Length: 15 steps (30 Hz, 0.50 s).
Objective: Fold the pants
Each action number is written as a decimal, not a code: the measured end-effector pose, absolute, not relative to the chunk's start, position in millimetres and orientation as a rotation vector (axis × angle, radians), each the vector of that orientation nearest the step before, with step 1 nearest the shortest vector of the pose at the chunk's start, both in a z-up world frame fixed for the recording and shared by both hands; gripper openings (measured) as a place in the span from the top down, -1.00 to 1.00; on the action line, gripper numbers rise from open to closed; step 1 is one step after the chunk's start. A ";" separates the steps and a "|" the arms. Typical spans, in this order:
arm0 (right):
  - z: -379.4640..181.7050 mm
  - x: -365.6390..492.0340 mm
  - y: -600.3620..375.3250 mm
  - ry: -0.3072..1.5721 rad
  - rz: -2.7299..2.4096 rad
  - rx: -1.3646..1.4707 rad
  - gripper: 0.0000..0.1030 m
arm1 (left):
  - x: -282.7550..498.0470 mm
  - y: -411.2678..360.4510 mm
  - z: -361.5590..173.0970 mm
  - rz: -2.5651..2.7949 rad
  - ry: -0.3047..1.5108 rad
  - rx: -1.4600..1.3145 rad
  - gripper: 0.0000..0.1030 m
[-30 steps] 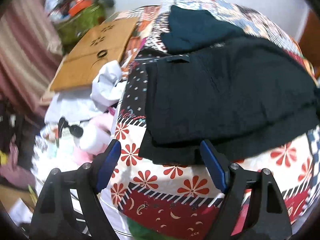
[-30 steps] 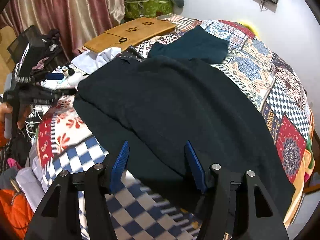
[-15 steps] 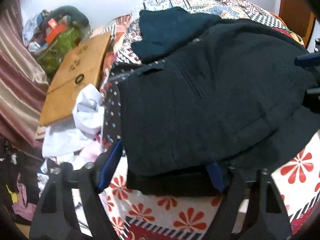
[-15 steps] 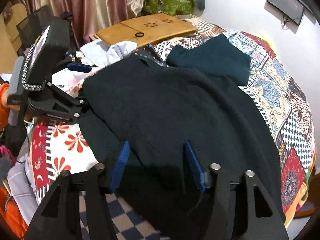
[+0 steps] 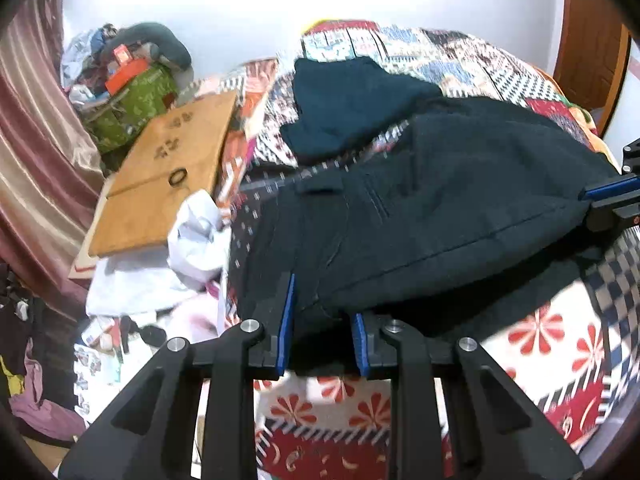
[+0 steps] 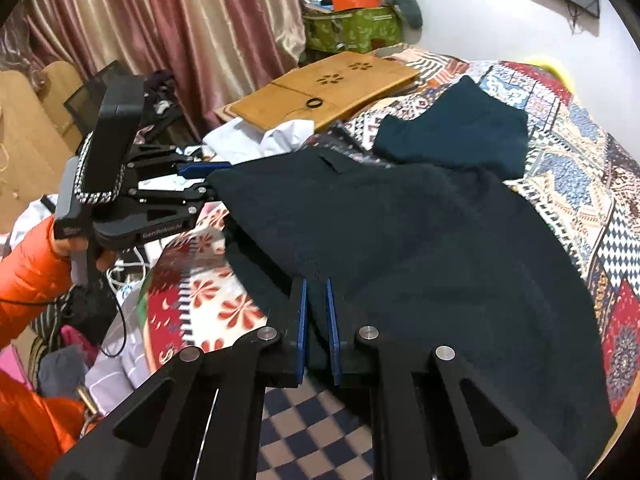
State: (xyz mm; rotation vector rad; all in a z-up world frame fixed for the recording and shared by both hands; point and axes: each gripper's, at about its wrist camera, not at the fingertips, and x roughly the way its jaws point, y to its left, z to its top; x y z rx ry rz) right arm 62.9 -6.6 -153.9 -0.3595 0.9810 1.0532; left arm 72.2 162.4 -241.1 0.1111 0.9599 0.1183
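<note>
I had the dark, thick-knit pants [image 6: 420, 248] spread across the patchwork-quilted bed [image 6: 580, 168], already doubled, with their long axis running from the near edge in front of me away toward the far right side of the bed. My left gripper [image 5: 322, 322] sat at the near-left corner of the cloth, its blue-padded fingers [image 5: 286, 320] drawn narrow with the pants' edge bunched between them. My right gripper [image 6: 316, 320] was further along that same near edge, its fingers nearly together and pinching a fold of the fabric. Between the two grips the top layer hung lifted off the lower layer, taut along the hem. I judged that the coming move turned on this: both holds lay on the near edge, and the rest of the pants lay ahead of the fingers, so the edge would be carried forward over them. A folded teal garment [image 6: 452, 136] lay beyond, touching the pants' far side.
</note>
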 end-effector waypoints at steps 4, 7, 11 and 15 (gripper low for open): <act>-171.3 59.9 -4.5 1.032 1.044 -0.359 0.81 | 66.8 160.7 -272.6 0.103 1.058 0.075 0.49; -175.4 59.2 -6.5 1.046 1.033 -0.331 0.72 | 62.2 157.6 -283.9 0.093 1.091 0.061 0.47; -165.8 61.8 -17.2 1.054 1.017 -0.297 0.31 | 56.6 152.9 -269.8 0.085 1.090 0.088 0.29; -150.4 70.1 -37.9 1.003 0.963 -0.241 0.14 | 56.5 152.6 -239.1 0.080 1.035 0.101 -0.17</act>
